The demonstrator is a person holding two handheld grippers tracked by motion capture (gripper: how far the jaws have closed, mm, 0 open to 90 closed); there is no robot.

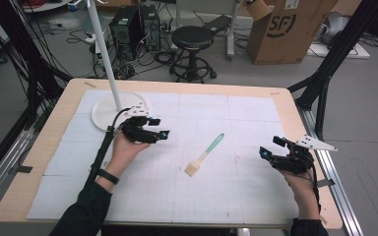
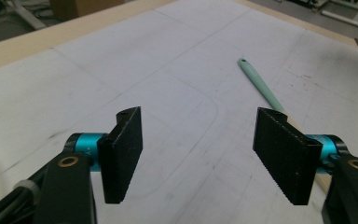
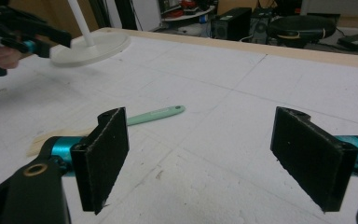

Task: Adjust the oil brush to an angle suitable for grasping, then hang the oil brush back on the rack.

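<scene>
A pastry brush (image 1: pixel 204 156) with a mint-green handle and pale bristles lies flat near the middle of the white mat. My left gripper (image 1: pixel 161 128) hovers to its left, near the round white base, with its jaws wide apart and nothing between them. In the left gripper view the brush handle (image 2: pixel 261 84) runs past the outside of the right-hand jaw, beyond the left gripper (image 2: pixel 198 140). My right gripper (image 1: pixel 270 146) rests open at the mat's right side, apart from the brush. In the right gripper view the brush (image 3: pixel 156 114) lies ahead and left of the right gripper (image 3: pixel 200 154), with nothing between its jaws.
A white round base (image 1: pixel 118 110) with an upright white pole stands at the mat's back left, just behind my left hand; it shows as well in the right gripper view (image 3: pixel 91 49). The gridded white mat (image 1: pixel 236 113) covers the wooden table. A stool, a cardboard box and computer cases stand on the floor beyond.
</scene>
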